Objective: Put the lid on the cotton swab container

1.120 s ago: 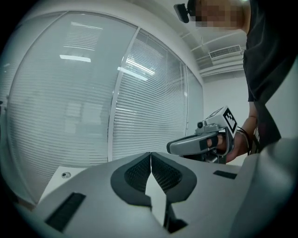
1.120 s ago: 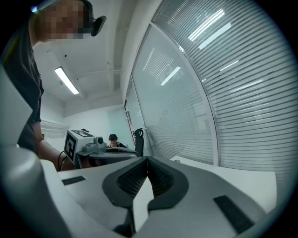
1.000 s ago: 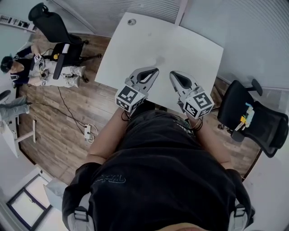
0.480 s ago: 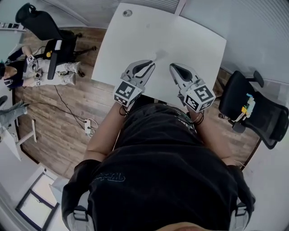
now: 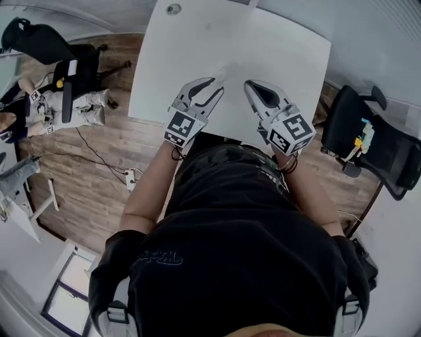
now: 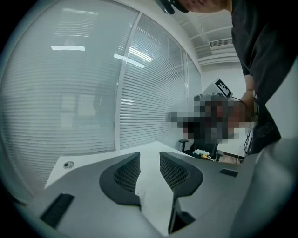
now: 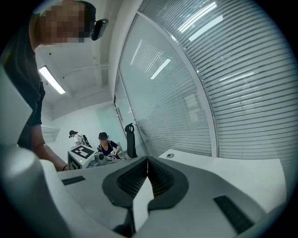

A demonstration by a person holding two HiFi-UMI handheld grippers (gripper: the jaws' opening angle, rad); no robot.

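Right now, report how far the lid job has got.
Done: nothing that shows. The white table is in view, but no cotton swab container or lid appears in any view. In hand: nothing. The left tongs have just been opening, jaws apart with only table between them; the right tongs are shut and empty. Left: the whole job.

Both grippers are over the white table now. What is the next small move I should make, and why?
Probably look around to search before reaching. No container or lid shows on the table; only a round grommet is there. The left gripper has just been opening its jaws, with nothing between them; the right gripper is shut and empty.
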